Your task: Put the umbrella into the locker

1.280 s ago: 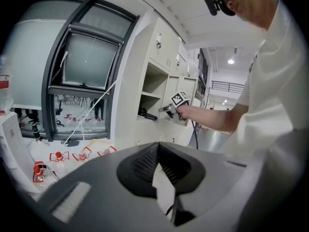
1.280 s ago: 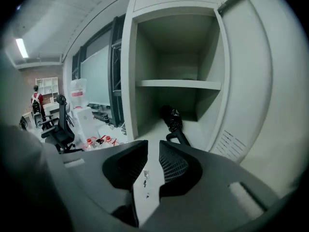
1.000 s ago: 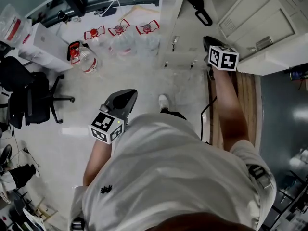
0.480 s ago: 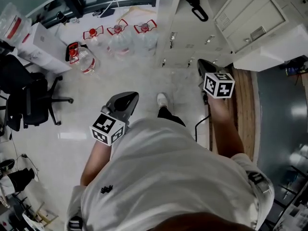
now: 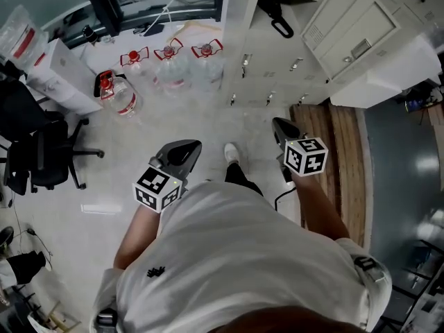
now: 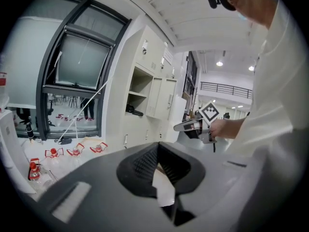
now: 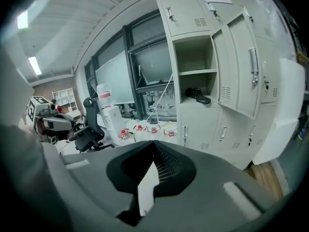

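The black umbrella (image 7: 198, 95) lies on the lower shelf of the open locker (image 7: 193, 71), its loop handle hanging over the shelf edge (image 5: 274, 16). It also shows small in the left gripper view (image 6: 134, 111). My right gripper (image 5: 281, 127) is shut and empty, well back from the locker and pointing at it (image 7: 153, 146). My left gripper (image 5: 189, 146) is shut too, with nothing in it (image 6: 158, 149), and hangs over the pale floor to the left of a person's shoe. Each gripper shows in the other's view: the right gripper (image 6: 186, 126), the left gripper (image 7: 48, 122).
The locker door (image 7: 241, 76) stands swung open to the right. Several water jugs with red handles (image 5: 166, 57) stand by the window left of the lockers. A black office chair (image 5: 41, 151) and a white box (image 5: 59, 71) are at the left. A wooden floor strip (image 5: 340, 158) runs on the right.
My right gripper has drawn back from the locker, down and left in the head view. The left gripper has shifted a little. The umbrella stays on its shelf.
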### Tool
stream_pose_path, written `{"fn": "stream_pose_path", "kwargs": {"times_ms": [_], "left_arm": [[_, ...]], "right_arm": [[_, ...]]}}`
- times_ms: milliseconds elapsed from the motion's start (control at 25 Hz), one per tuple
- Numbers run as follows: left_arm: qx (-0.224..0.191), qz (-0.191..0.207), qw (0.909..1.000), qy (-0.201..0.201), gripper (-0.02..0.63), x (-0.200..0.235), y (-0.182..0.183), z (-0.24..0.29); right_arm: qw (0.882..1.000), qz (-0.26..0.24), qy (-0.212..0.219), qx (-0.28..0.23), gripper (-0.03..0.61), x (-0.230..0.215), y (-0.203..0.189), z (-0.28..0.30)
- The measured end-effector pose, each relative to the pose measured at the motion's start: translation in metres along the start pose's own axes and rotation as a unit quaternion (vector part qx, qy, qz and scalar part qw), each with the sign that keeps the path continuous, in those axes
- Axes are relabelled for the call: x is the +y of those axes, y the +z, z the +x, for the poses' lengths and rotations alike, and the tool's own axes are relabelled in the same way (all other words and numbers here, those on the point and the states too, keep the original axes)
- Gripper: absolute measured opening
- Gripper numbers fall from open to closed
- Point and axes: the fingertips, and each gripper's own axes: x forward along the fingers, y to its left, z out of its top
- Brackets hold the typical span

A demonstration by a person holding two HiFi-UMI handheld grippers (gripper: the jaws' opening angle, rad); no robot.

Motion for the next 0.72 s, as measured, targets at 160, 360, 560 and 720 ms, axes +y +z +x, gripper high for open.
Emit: {"fn": "stream_pose_path", "kwargs": {"times_ms": [160,360,560,720], "left_arm": [[-0.004,0.002,1.0000,0.001,0.055,-0.004,-0.003,-0.007],[-0.007,0.003,1.0000,0.002,0.055,-0.006,-0.008,-0.015],[-0.003,0.001,1.0000,0.006,0.055,-0.007,-0.012,-0.020],[-0.008,-0.008,0.9999,0.005,0.055,-0.007,-0.012,-0.025]], "right_arm": [[1.000,-0.005,0.008,0.008,0.003,0.017,-0.014,-0.006],[1.000,-0.007,0.012,0.004,0.003,0.030,-0.018,-0.009],[1.000,-0.010,0.026,0.004,0.002,0.040,-0.019,-0.011],[0.999,-0.010,0.033,0.004,0.002,0.048,-0.021,-0.010]]}}
